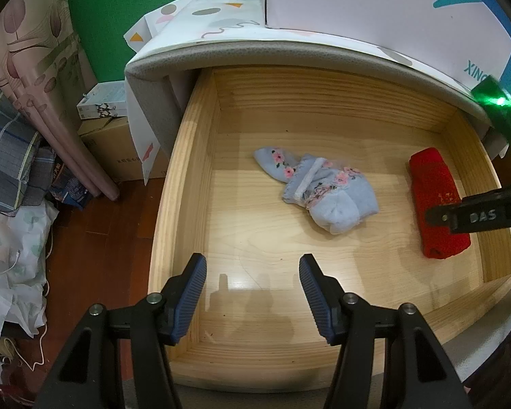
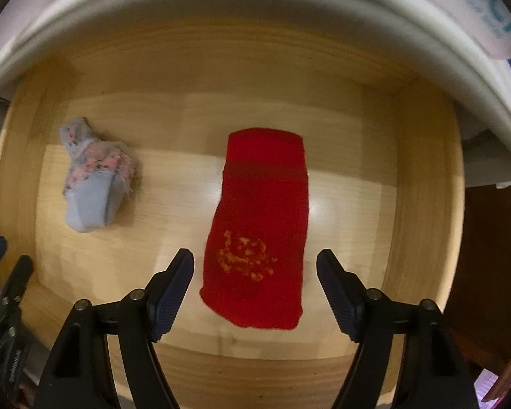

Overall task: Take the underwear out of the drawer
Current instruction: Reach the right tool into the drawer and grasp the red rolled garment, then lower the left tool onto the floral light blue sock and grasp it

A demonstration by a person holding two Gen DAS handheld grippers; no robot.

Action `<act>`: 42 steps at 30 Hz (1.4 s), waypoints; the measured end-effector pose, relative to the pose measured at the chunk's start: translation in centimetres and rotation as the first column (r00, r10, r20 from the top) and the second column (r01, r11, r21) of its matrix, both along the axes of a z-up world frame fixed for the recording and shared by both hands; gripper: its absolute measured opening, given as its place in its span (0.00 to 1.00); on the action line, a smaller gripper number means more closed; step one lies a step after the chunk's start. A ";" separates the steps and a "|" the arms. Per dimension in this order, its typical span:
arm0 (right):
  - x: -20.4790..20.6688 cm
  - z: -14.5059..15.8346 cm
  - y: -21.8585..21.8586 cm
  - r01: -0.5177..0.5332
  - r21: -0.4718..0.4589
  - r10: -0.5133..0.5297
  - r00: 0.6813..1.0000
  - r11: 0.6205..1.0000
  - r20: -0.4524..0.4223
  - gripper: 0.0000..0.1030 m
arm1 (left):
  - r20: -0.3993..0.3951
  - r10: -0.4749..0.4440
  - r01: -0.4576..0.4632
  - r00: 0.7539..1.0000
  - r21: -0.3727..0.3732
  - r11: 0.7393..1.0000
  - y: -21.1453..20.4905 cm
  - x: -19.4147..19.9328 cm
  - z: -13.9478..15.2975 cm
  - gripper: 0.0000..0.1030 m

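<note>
Drawer [image 1: 187,184] open. Red folded underwear [image 2: 259,231] lies flat at its right side, blue floral garment [image 1: 318,189] centre-left. Right gripper [image 2: 255,283] fingers spread either side of the red piece, not gripping. Left gripper [image 1: 252,293] fingers apart, empty.

your left gripper [image 1: 252,272] tilts steeply downward, jaws parted with nothing between them. your right gripper [image 2: 255,269] points straight down, jaws set wide apart, pads touching nothing.

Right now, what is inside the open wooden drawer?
Two cloth items lie on the drawer floor: a pale blue floral piece and a folded red piece. Anything beneath them is hidden.
</note>
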State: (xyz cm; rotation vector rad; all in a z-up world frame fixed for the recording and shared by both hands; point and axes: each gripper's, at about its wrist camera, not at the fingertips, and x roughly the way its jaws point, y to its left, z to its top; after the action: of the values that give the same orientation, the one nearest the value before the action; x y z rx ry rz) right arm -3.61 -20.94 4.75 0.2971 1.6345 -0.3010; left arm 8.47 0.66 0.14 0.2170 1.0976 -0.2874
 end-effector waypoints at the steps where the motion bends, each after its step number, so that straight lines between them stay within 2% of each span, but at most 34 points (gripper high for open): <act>1: 0.1 -0.3 0.0 -0.003 0.000 0.003 1.000 1.000 -0.007 0.70 | 0.000 0.000 0.000 1.000 0.000 1.000 0.0 0.0 0.0 0.56; 6: 0.1 -1.8 -0.3 -0.009 0.013 0.010 0.999 1.000 -0.040 0.69 | 0.000 0.000 0.000 1.000 -0.001 1.000 0.0 0.0 -0.1 0.56; 8: 0.1 -2.3 -0.3 -0.013 0.022 0.015 0.999 1.000 -0.053 0.64 | -0.001 0.000 0.000 1.000 0.000 1.000 0.0 0.0 0.0 0.56; 9: 0.0 -2.5 -0.5 -0.003 0.038 0.005 0.999 0.999 -0.054 0.54 | 0.000 0.000 0.000 1.000 0.001 1.000 0.0 0.0 -0.1 0.56; 13: -0.5 -2.9 -1.0 0.025 0.077 -0.020 0.998 0.997 -0.059 0.50 | -0.003 0.004 -0.004 1.000 0.008 1.000 -0.3 0.0 -0.2 0.56; 16: -1.8 -3.3 -1.6 0.028 0.073 -0.022 0.997 0.997 -0.073 0.48 | -0.007 0.005 -0.005 1.000 0.015 1.000 -0.4 -0.1 -0.3 0.56; 28: -6.4 -3.3 -3.5 0.049 0.057 -0.041 0.990 0.997 -0.136 0.43 | -0.007 0.008 -0.008 1.000 0.038 0.999 -0.5 -0.1 -0.2 0.56; 37: -8.6 -3.8 -2.2 0.019 0.076 -0.008 0.988 0.997 -0.153 0.43 | -0.055 0.011 -0.010 0.998 0.020 1.000 -0.1 0.5 -0.4 0.56; 40: -9.0 -3.9 -2.5 0.021 0.078 -0.009 0.989 0.997 -0.149 0.42 | -0.092 0.008 -0.007 0.996 0.020 1.000 -0.1 0.8 -0.6 0.56; 42: -8.3 -3.9 -2.8 0.024 0.082 -0.012 0.989 0.996 -0.148 0.42 | -0.103 0.013 -0.012 0.995 0.013 1.000 -0.2 1.1 -0.5 0.56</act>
State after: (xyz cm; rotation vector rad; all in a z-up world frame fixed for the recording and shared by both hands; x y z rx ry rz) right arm -11.93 -23.78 0.83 0.3598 1.7939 -0.2741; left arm 9.53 0.51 -0.40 0.2077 1.2023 -0.2829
